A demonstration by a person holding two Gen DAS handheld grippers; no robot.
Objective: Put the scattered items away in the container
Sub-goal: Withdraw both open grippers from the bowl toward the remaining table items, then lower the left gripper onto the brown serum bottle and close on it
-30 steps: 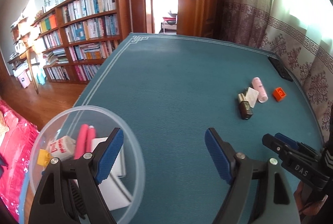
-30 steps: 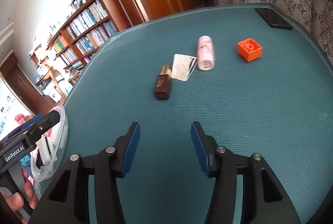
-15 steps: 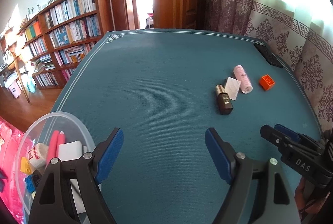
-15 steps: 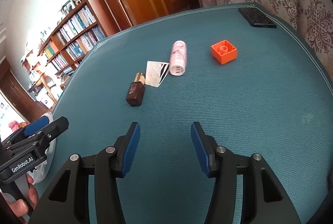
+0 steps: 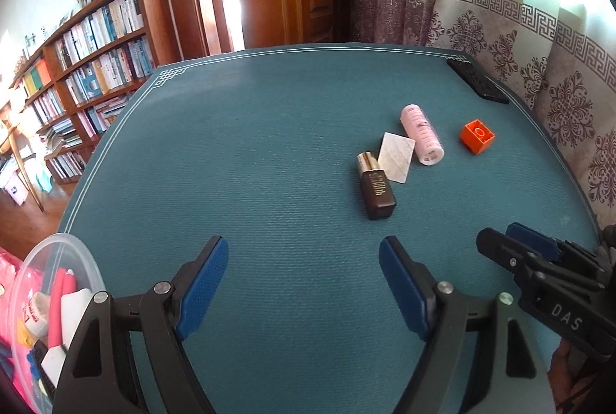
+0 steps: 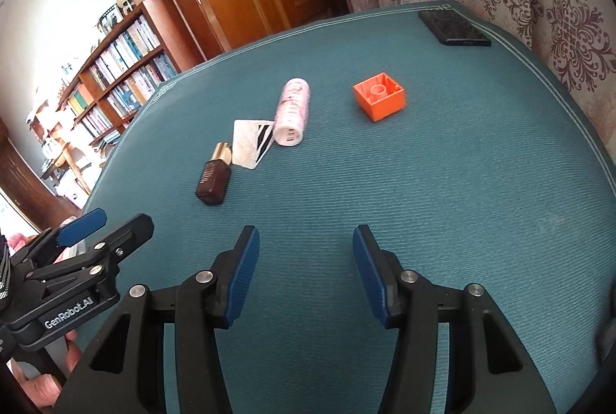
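— What have you got on the table?

— On my teal woven table mat (image 5: 246, 152) I see four loose things near the far right: a dark brown glass bottle with a gold cap (image 5: 375, 185) lying on its side, a white card (image 5: 396, 163) just beside its cap, a pale pink printed cylinder (image 6: 292, 111) lying touching the card's far edge, and an orange plastic building block (image 6: 379, 96) apart from them to the right. A flat black device (image 6: 454, 28) sits at the far right corner.

— And the container?

— The clear round plastic tub (image 5: 67, 252) is at the mat's near left corner, already holding pink sticks and small white items.

— Your tools?

— My left gripper (image 5: 304, 283) is spread wide and empty above the bare mat. My right gripper (image 6: 306, 277) is likewise parted, holding nothing, short of the bottle.
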